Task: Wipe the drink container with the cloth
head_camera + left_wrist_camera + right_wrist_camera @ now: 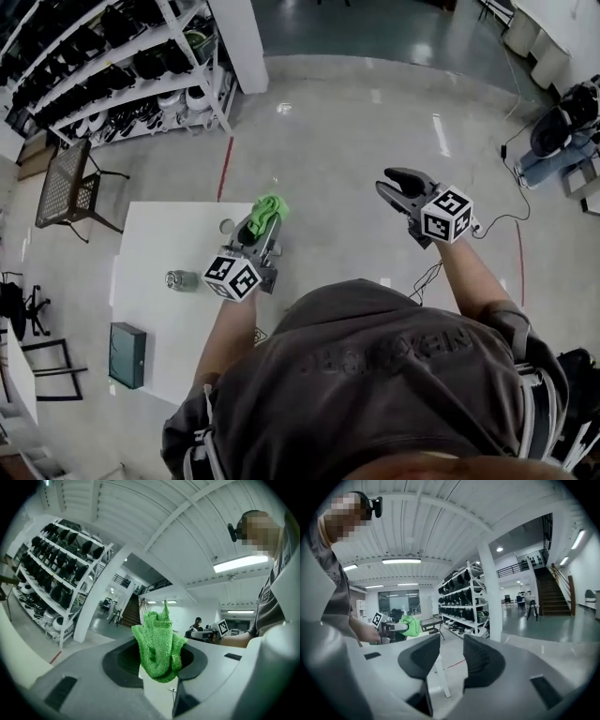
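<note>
Left gripper pinched bunched green cloth between jaws, above desk's far right corner. Drink container sat near desk's left edge, apart from cloth. Right gripper hung beyond desk's right edge, jaws parted, nothing between. Dark green box sat at near left edge.

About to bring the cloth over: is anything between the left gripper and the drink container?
Nothing visible does: only bare table lies between the cloth in the left gripper and the drink container.
</note>
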Available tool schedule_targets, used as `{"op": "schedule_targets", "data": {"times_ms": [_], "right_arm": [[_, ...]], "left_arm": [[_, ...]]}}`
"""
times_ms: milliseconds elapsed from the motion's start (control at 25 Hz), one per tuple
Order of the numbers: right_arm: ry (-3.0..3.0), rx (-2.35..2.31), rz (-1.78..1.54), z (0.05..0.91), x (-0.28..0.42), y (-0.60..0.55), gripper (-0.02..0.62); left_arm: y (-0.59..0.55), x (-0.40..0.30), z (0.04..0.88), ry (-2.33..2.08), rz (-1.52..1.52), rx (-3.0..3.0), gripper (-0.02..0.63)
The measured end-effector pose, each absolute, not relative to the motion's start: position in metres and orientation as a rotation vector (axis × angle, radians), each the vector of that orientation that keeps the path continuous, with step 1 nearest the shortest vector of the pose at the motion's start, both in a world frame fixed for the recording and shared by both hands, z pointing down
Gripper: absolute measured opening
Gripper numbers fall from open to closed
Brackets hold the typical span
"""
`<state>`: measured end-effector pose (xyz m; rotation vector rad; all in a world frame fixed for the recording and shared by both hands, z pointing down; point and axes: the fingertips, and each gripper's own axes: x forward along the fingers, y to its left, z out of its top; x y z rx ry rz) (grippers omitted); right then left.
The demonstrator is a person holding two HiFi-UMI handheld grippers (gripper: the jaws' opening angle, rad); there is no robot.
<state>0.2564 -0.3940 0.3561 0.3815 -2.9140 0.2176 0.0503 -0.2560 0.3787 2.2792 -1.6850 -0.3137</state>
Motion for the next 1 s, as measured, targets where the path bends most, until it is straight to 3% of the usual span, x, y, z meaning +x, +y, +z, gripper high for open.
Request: {"op": "schedule_targets", "data": {"times_ms": [640,1000], "right_arm": [[-2.693,-0.659,-0.109,0.412,-0.067,-0.205,0.221],[-2.449,-1.068,-0.265,0.498,-0.198,-0.064,0.265]], "left_arm": [[-0.008,-0.118,0.464,-2.237,-0.427,1.607,0.129],[0.090,-0.195,0.537,-2.297,-0.426,1.366,0.129]]}}
